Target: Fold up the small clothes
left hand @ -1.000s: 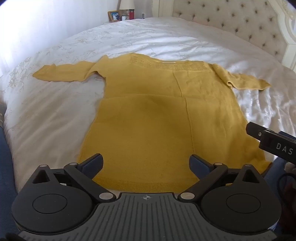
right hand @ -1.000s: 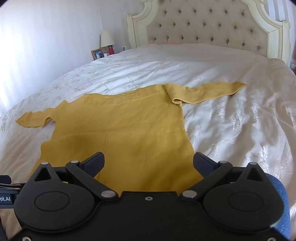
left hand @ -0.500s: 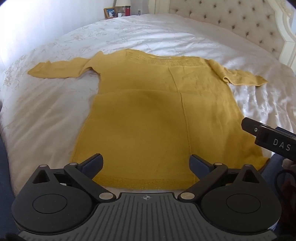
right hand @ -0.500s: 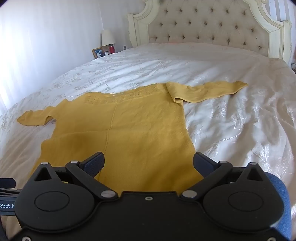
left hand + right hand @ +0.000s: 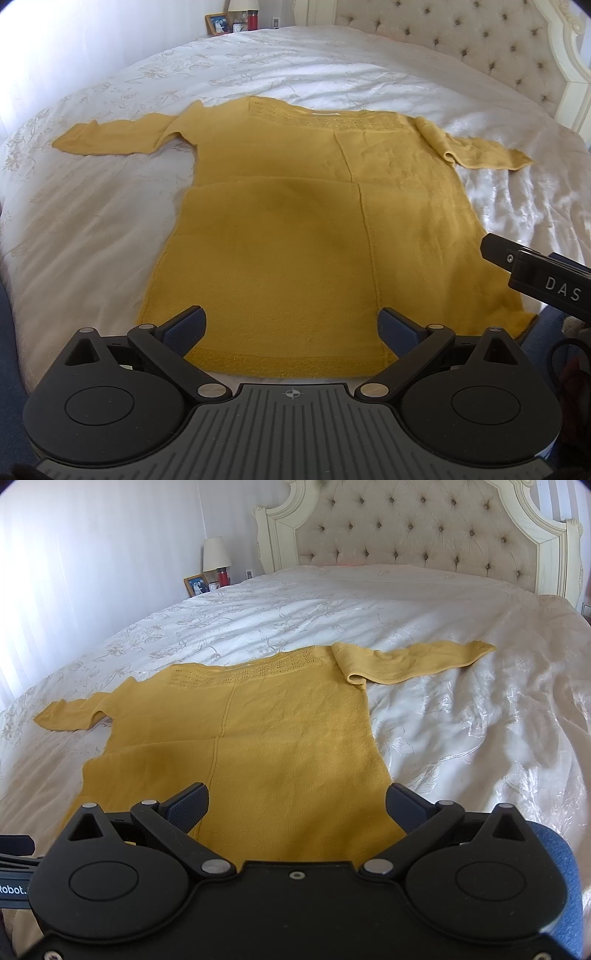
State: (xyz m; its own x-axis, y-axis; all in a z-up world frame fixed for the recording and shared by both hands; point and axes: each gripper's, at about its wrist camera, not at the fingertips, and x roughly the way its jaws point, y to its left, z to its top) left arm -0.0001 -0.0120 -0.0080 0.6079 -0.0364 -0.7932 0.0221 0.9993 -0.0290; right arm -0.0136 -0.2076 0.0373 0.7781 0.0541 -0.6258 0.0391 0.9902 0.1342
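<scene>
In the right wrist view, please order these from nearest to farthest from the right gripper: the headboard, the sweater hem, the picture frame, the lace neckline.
1. Sweater hem, just ahead of the right gripper.
2. Lace neckline, mid-bed.
3. Picture frame, far left, beside the bed.
4. Headboard, at the back.

Bed [image 5: 461,602] carried white floral cover, tufted headboard [image 5: 417,528] at 12 o'clock. Yellow sweater [image 5: 258,746] lay flat directly on cover, hem toward 6, neckline toward 12, sleeves spread toward 9 and 2, left-side panel folded across body.
</scene>
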